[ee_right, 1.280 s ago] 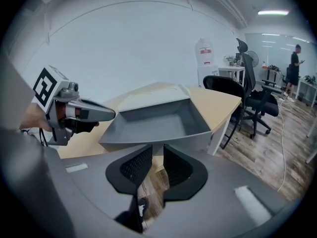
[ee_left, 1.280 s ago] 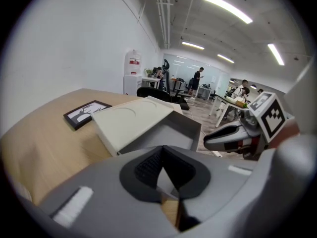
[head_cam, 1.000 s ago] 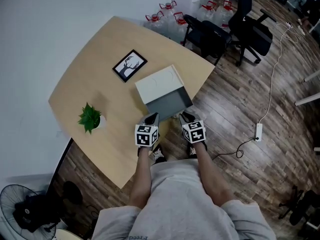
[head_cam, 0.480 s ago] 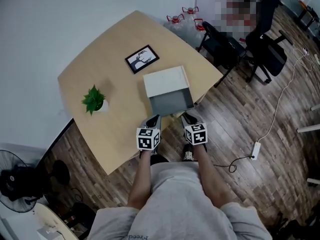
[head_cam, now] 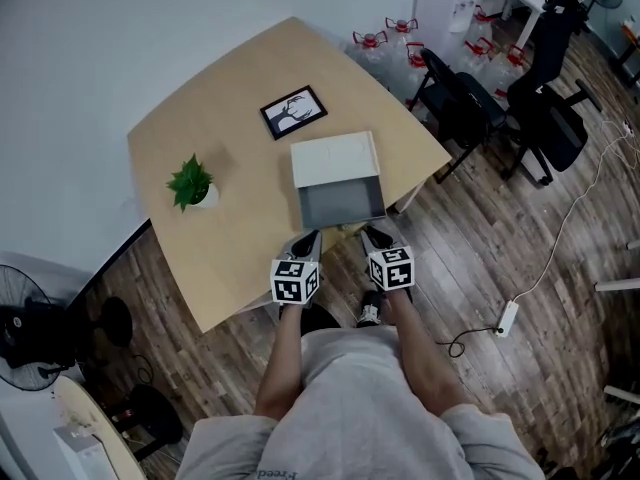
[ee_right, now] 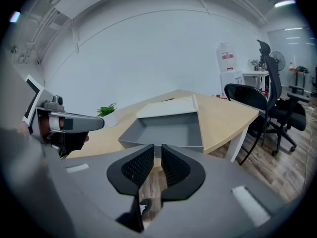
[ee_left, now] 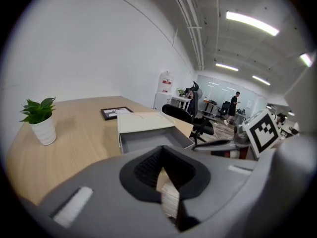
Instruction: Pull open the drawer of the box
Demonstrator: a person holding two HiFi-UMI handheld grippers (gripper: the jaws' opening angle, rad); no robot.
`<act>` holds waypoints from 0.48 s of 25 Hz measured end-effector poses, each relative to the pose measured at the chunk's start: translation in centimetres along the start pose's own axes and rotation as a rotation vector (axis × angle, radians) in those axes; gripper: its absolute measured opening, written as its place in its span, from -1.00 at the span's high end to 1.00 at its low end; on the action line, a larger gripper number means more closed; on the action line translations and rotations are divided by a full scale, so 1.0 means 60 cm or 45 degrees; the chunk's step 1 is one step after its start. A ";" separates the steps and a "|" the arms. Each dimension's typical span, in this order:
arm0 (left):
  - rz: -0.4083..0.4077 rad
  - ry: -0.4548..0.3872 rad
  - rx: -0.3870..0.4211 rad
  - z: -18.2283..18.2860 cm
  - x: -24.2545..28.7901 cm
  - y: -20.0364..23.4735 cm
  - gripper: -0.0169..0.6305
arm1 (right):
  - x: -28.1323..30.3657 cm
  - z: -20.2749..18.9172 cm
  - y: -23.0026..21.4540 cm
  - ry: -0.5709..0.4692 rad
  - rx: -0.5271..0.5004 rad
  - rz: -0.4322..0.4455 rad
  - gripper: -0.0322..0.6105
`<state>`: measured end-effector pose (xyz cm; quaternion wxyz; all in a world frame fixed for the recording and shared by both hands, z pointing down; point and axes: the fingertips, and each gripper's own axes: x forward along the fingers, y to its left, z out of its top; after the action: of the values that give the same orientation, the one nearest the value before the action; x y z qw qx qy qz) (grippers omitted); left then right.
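Note:
A white box [head_cam: 334, 156] lies on the wooden table [head_cam: 230, 118], and its grey drawer [head_cam: 341, 206] is slid out toward me, empty inside. My left gripper [head_cam: 305, 241] is just off the drawer's front left corner. My right gripper [head_cam: 373, 236] is off its front right corner. Both hang over the floor past the table edge, jaws together and holding nothing. In the left gripper view the box [ee_left: 143, 122] and drawer [ee_left: 148, 140] lie beyond my left gripper [ee_left: 161, 157]. The right gripper view has the drawer [ee_right: 166, 129] straight ahead of my right gripper [ee_right: 154, 153].
A small potted plant [head_cam: 192, 182] stands at the table's left and a framed picture [head_cam: 294, 111] lies behind the box. Black office chairs [head_cam: 462, 96] and water bottles [head_cam: 392, 40] stand to the right. A power strip [head_cam: 506, 317] and cable lie on the floor, and a fan [head_cam: 30, 328] stands at lower left.
The head view has drawn back, so the table looks smaller and more floor shows. Both grippers stay shut just in front of the open drawer, which looks as far out as before.

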<state>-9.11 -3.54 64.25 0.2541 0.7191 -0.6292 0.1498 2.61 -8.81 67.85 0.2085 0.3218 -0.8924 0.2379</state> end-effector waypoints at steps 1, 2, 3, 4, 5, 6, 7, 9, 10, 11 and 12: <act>0.004 0.000 -0.002 -0.003 -0.001 -0.003 0.78 | -0.001 -0.001 -0.002 0.000 0.001 0.004 0.76; 0.011 0.001 -0.006 -0.006 -0.003 -0.004 0.79 | -0.001 -0.001 -0.002 -0.002 0.000 0.010 0.77; 0.019 0.001 -0.011 -0.008 -0.005 -0.003 0.78 | -0.001 0.000 -0.002 -0.005 -0.003 0.016 0.77; 0.026 0.000 -0.018 -0.009 -0.006 -0.003 0.78 | 0.000 0.002 -0.001 -0.007 -0.008 0.021 0.77; 0.031 -0.001 -0.023 -0.010 -0.007 -0.002 0.78 | 0.001 0.004 0.000 -0.009 -0.014 0.027 0.78; 0.036 -0.002 -0.027 -0.010 -0.008 -0.001 0.78 | 0.002 0.006 0.002 -0.010 -0.021 0.032 0.79; 0.039 -0.003 -0.031 -0.011 -0.009 0.000 0.78 | 0.003 0.007 0.004 -0.010 -0.027 0.037 0.80; 0.042 -0.009 -0.040 -0.011 -0.011 -0.001 0.78 | 0.003 0.008 0.006 -0.012 -0.035 0.047 0.83; 0.042 -0.011 -0.043 -0.012 -0.012 -0.003 0.78 | 0.002 0.008 0.006 -0.014 -0.036 0.050 0.85; 0.040 -0.012 -0.043 -0.012 -0.011 -0.004 0.78 | 0.001 0.010 0.006 -0.017 -0.034 0.053 0.88; 0.038 -0.012 -0.042 -0.011 -0.010 -0.005 0.78 | 0.001 0.012 0.006 -0.022 -0.030 0.058 0.89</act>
<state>-8.84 -2.65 64.44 0.2606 0.7060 -0.6436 0.1398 2.20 -9.01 67.20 0.1992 0.3008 -0.9040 0.2294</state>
